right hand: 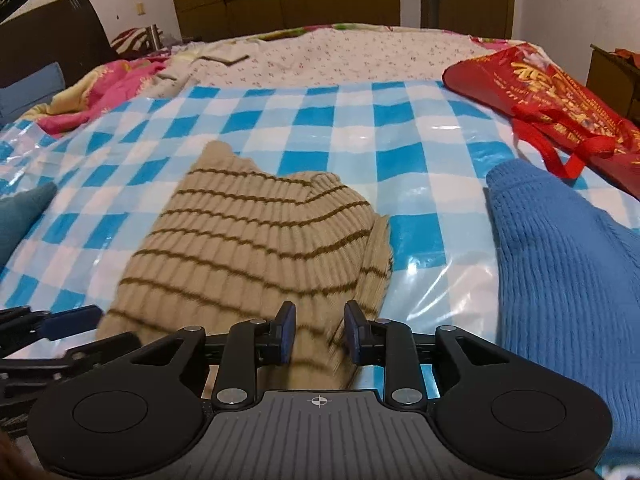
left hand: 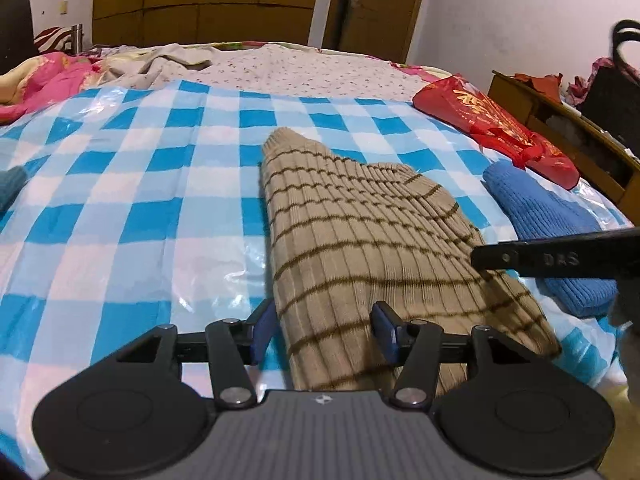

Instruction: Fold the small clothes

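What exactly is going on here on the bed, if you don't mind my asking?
A person is folding small clothes with a hand-held gripper in each hand. Both are at the near edge of a tan striped sweater, which lies partly folded on a blue checked plastic sheet. The left hand-held gripper and the right hand-held gripper each have the knit between their pads, jaws apart. A blue sweater waits to the right, beside a red bag.

blue knit (right hand: 560,280) — cut off right | teal cloth (right hand: 24,216) — perhaps clothing
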`<state>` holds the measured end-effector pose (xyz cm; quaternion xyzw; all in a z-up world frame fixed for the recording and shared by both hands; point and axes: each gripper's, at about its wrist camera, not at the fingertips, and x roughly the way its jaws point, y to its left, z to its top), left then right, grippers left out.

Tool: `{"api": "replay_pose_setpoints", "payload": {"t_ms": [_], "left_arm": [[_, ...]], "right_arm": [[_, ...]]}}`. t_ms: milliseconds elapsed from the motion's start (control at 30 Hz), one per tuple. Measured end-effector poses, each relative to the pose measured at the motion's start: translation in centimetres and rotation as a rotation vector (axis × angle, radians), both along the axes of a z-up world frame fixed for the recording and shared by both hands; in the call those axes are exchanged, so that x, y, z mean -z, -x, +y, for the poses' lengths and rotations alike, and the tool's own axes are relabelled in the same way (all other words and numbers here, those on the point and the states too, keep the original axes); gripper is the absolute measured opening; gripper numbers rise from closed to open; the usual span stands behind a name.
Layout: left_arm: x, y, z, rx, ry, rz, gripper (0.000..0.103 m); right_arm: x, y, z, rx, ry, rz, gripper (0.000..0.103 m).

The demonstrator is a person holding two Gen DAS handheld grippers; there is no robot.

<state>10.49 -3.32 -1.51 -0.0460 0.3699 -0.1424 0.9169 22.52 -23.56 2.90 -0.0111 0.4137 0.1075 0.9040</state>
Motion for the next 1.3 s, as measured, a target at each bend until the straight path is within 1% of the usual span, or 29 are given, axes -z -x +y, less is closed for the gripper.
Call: {"api": "replay_pose_setpoints", "payload": {"t_ms": [67, 133, 167, 233, 400, 533, 600, 767, 967, 1133, 1233, 1300], "left_arm": [[0.2, 0.6, 0.1, -0.006, 0.001, 0.007, 0.063], [0.5, 1.1, 0.1, -0.004, -0.005, 0.019, 0.065], [0.8, 1.2, 0.0, -0.001, -0.015, 0.029, 0.067], [1.4, 1.5, -0.2, -0.001, -0.039, 0.044, 0.070], [1.4, 2.0, 0.1, -0.014, -0.033, 0.043, 0.071], [1.3, 2.6, 0.1, -0.017, -0.045, 0.029, 0.072], [1.3, 2.8, 0.1, -0.019, -0.053, 0.025, 0.075], [1.2, 3.1, 0.3, -0.027, -0.053, 0.033, 0.078], [1.1, 4.0, 0.2, -0.028, -0.080, 0.027, 0.084], [1.0, 4.8, 0.1, -0.021, -0.094, 0.022, 0.085], [0.9, 5.2, 0.1, -0.015, -0.092, 0.022, 0.087], [0.8, 5.5, 0.0, -0.011, -0.089, 0.023, 0.089]], "right_arm": [[0.2, 1.0, 0.3, -0.001, 0.018, 0.006, 0.027], [1.0, 1.8, 0.7, 0.010, 0.060, 0.010, 0.028], [1.4, 2.1, 0.7, 0.019, 0.071, 0.017, 0.031], [1.9, 2.6, 0.7, 0.036, 0.074, 0.022, 0.031], [1.3, 3.4, 0.5, 0.064, 0.054, 0.022, 0.031], [0.9, 4.5, 0.4, 0.075, 0.048, 0.019, 0.031], [0.8, 5.0, 0.5, 0.077, 0.046, 0.015, 0.031], [0.8, 6.1, 0.9, 0.083, 0.038, 0.017, 0.031], [1.0, 7.6, 1.3, 0.096, 0.025, 0.010, 0.031], [0.8, 9.0, 1.4, 0.103, 0.006, 0.004, 0.032], [0.9, 9.7, 1.4, 0.107, -0.002, 0.003, 0.032], [1.2, 10.1, 1.3, 0.108, -0.012, 0.013, 0.035]]}}
